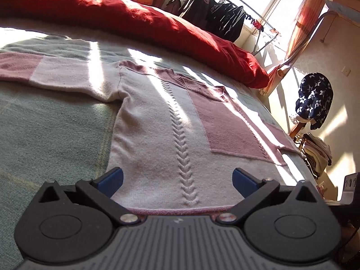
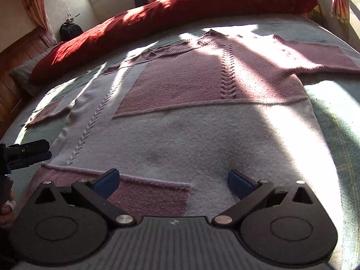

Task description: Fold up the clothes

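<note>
Sunlit bed (image 1: 45, 135) with green cover, red duvet (image 1: 135, 15) across the top of both frames. Pink-and-white sweater (image 1: 157, 123) lies flat, spread mid-frame, sleeves out to either side. Left claw (image 1: 177, 180) spread wide, empty, low over the hem. Right claw (image 2: 173, 181) likewise spread and empty, over the lower body panel. Drying rack (image 1: 227, 11) upper right of the left view.

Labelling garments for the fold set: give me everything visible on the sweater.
The sweater is a fuzzy knit in pale and dusty-pink patches, with a ribbed pink V-neck and cable-stitch lines down the front. It lies flat, front up, on the green bedspread, sleeves spread to both sides, neck toward the red duvet. Unfolded. The left gripper and right gripper are both open at its hem; contact cannot be told.
</note>
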Demonstrator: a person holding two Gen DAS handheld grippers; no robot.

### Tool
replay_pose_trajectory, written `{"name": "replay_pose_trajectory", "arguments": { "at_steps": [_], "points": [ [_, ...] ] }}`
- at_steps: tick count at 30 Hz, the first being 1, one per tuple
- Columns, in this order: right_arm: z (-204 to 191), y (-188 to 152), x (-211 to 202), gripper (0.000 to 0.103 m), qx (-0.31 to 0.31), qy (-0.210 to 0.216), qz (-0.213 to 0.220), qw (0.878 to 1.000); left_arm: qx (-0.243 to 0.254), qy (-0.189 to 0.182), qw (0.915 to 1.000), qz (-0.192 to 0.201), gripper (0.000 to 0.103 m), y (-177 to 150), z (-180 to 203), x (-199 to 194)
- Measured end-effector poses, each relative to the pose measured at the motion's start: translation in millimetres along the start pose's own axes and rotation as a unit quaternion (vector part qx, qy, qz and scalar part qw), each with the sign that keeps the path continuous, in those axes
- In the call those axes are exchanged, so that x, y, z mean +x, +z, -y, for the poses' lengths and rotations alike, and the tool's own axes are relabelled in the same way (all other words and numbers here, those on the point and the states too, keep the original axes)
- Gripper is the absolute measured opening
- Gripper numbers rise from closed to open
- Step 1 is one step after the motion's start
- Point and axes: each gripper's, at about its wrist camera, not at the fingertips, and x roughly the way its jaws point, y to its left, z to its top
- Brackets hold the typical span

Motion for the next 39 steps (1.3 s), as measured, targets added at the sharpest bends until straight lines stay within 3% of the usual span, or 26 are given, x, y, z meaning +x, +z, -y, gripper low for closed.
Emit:
{"name": "replay_pose_trajectory", "arguments": {
  "at_steps": [4,7,10,14,17,22,29,33,39],
  "points": [
    [0,-4,1,0.103,-0.006,0.001,0.011,1.000,0.040,0.032,0.9978,0.043,0.102,62,-12,13],
    [-3,-8,2,0.103,-0.021,-0.004,0.018,1.000,0.034,0.060,0.9972,0.028,0.102,101,-30,50],
    [-6,-11,3,0.103,-0.037,-0.009,0.021,0.999,0.020,0.085,0.9961,-0.013,0.102,115,-50,92],
    [-5,-12,2,0.103,-0.042,-0.008,0.024,0.999,-0.025,0.074,0.9959,-0.047,0.102,99,-74,114],
    [-5,-12,2,0.103,-0.041,-0.008,0.026,0.999,0.000,0.069,0.9970,-0.037,0.102,82,-76,101],
    [-7,-13,4,0.103,-0.044,-0.013,0.029,0.998,0.007,0.090,0.9951,-0.039,0.102,78,-64,66],
    [-15,-19,1,0.103,-0.068,-0.032,0.037,0.997,0.081,0.007,0.9960,-0.036,0.102,67,11,32],
    [-20,-20,-18,0.103,-0.062,-0.020,0.035,0.997,0.112,-0.011,0.9907,-0.077,0.102,43,44,44],
    [-18,-35,-47,0.103,-0.063,-0.025,0.042,0.997,0.095,0.016,0.9862,-0.135,0.102,-4,40,54]
  ]
}}
